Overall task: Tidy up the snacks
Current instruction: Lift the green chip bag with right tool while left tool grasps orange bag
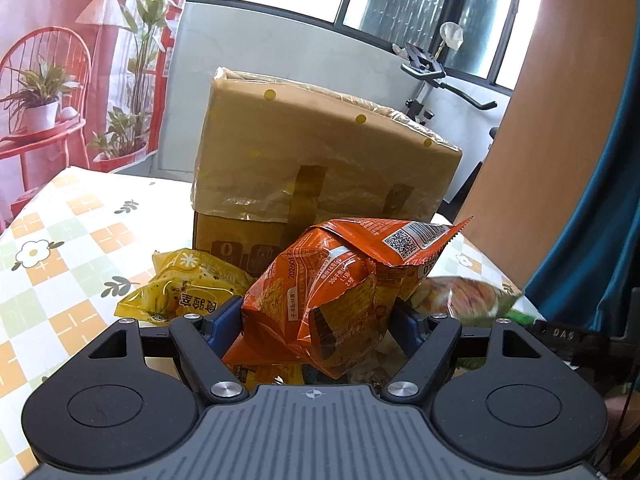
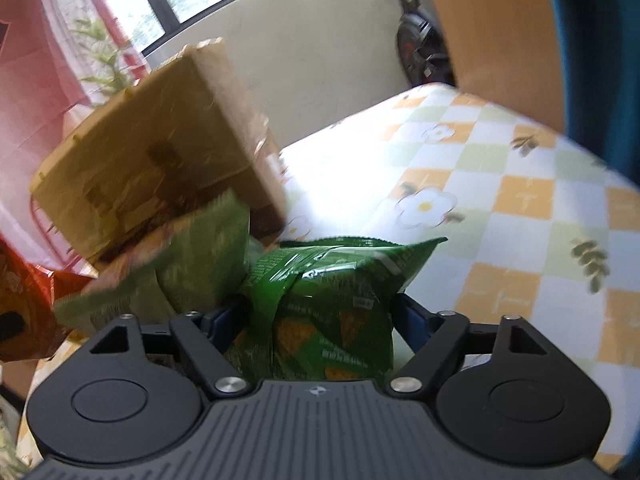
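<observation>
Barely started imo: left gripper (image 1: 316,320) clamps an orange snack bag (image 1: 320,300), right gripper (image 2: 318,320) clamps a green chip bag (image 2: 328,312), while yellow packets (image 1: 188,288) wait by the cardboard box (image 1: 320,152) mid-table.

The orange snack bag (image 1: 320,300) covers the inner faces of the left tongs (image 1: 318,320), so their blue pads (image 1: 224,318) show only at the edges. The cardboard box (image 2: 152,160) is smeared by motion blur in the right wrist view, its markings unreadable. A pale green packet (image 2: 192,256) beside it is blurred too. The green chip bag (image 2: 328,304) hides the right tongs' (image 2: 320,320) pads.
</observation>
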### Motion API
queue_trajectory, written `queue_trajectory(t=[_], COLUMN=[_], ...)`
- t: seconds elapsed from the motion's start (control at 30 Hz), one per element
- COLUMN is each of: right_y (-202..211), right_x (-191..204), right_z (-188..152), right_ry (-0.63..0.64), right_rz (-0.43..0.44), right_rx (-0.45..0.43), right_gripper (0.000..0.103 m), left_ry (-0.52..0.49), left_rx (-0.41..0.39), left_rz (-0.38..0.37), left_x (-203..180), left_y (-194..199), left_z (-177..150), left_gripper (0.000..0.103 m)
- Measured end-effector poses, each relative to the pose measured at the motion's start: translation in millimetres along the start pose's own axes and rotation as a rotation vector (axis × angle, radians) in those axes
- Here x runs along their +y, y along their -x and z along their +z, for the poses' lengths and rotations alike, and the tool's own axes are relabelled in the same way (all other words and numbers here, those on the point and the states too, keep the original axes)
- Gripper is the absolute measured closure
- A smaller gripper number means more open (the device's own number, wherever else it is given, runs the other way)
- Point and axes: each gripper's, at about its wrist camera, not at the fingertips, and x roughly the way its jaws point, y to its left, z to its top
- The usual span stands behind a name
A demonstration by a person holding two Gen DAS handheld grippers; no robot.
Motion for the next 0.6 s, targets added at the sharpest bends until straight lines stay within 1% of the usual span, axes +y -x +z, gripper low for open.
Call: queue_trajectory(t=[0.03,0.13,0.23,0.37,0.6], right_y=[4,12,17,24,46], right_x=[-2,-7,-11,-9,-3], right_z=[2,8,12,18,36], right_ry=[-0.004,-0.016,-0.018,0.011,0.103], right_rz=[-0.013,-0.054,-0.069,-0.102,-0.142], right_rx=[-0.012,-0.043,-0.063,-0.101,-0.222], right_gripper=[0.032,0.034,0.034,0.034,0.035], left_ry=[-0.001,0.009,0.013,0.006,0.019], left_rx=[0.002,0.004,-0.004,-0.015,-0.058], left_rz=[0.005,0.007,0.011,0.014,0.032], left_x=[0,2,2,2,9], left_y=[0,0,3,5,13], left_z=[0,0,1,5,13], left_gripper=[0.024,0.024,0.024,0.024,0.024])
